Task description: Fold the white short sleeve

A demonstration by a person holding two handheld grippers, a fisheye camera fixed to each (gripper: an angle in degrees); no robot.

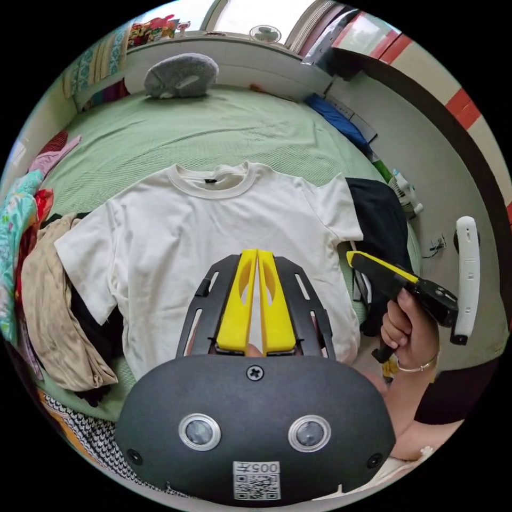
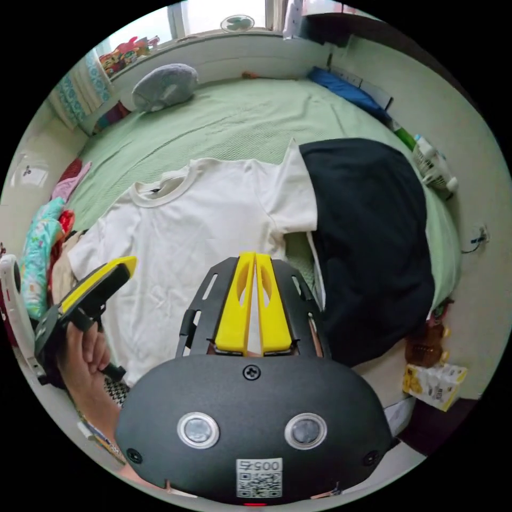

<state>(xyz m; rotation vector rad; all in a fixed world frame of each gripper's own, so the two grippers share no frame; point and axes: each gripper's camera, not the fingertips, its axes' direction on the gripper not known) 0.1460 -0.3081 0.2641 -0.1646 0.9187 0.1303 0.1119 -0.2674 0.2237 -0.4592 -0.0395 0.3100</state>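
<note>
Lying flat and face up on the green bed [image 1: 224,128], collar toward the far side: white short sleeve shirt [image 1: 213,234], both sleeves spread out to left and right, body unfolded, hem toward the near edge. Same shirt in the right gripper view [image 2: 202,229], collar at far left, one sleeve touching a black garment [image 2: 373,234] spread just beside it on the right. Heaped at the left edge of the bed, beside the left sleeve: tan cloth [image 1: 53,314] over dark fabric, with colourful clothes [image 1: 16,224] farther left. Resting at the far end of the bed, well apart from the shirt: grey pillow [image 1: 181,74].

Hovering over the lower middle of the shirt, left hand-held gripper [image 1: 257,256], yellow jaws pressed together tip to tip, clenched on nothing, no cloth between them. Poised near the shirt's right side above the near hem, right hand-held gripper [image 2: 255,258], jaws likewise closed together and empty. Visible at the right of the left gripper view, that right tool [image 1: 356,260] gripped in a hand [image 1: 405,330], tip near the right sleeve. Visible at the left of the right gripper view, the left tool [image 2: 125,264] held by a hand [image 2: 85,352] above the shirt's left side.
</note>
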